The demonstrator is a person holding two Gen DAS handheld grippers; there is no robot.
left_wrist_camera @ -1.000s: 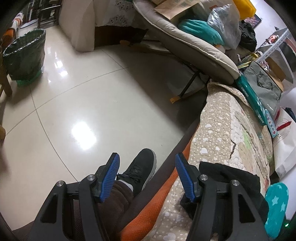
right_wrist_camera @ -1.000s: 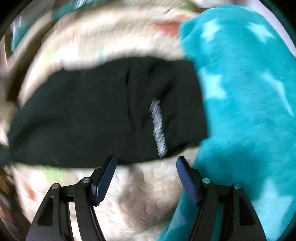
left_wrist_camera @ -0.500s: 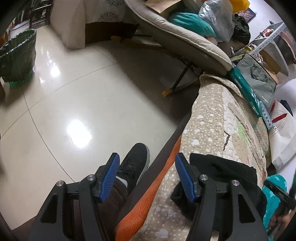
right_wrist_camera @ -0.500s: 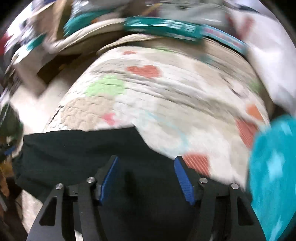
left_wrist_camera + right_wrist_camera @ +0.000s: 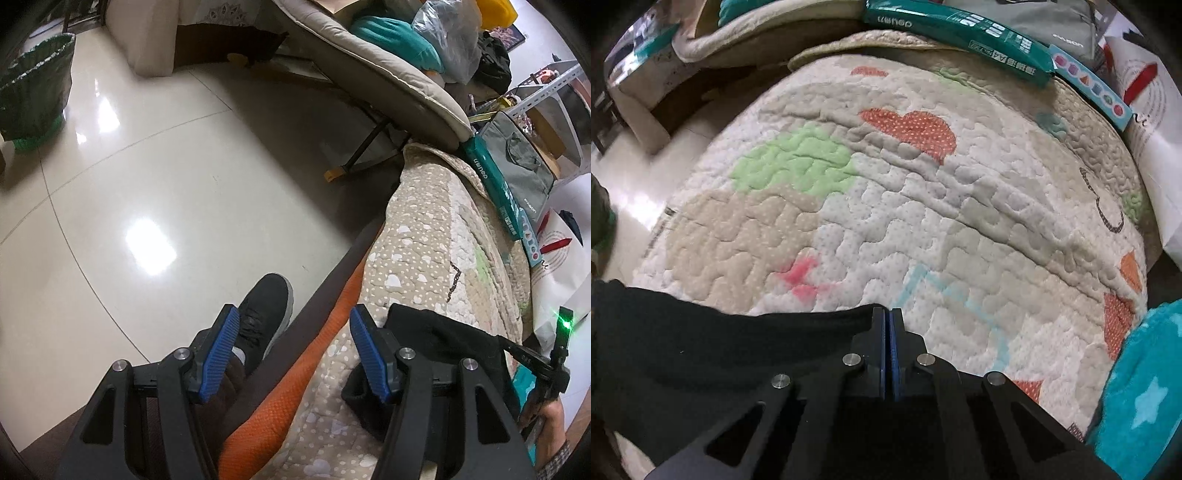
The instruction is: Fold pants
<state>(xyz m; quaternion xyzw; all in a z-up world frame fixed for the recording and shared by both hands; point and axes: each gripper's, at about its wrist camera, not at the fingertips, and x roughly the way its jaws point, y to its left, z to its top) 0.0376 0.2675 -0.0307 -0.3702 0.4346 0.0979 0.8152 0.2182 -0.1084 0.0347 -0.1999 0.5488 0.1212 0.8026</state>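
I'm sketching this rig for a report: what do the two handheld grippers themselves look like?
Both match. The left gripper has black angular plastic fingers with triangular cut-outs, silver round pivot pins and ribbed blue pads. The right gripper has the same black frame, silver pins and blue pads. No cables or markings show.

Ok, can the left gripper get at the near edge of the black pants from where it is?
Probably yes. The left gripper is open, and the black pants lie just to its right on the quilted cover with nothing in between. The right gripper is shut on their far edge.
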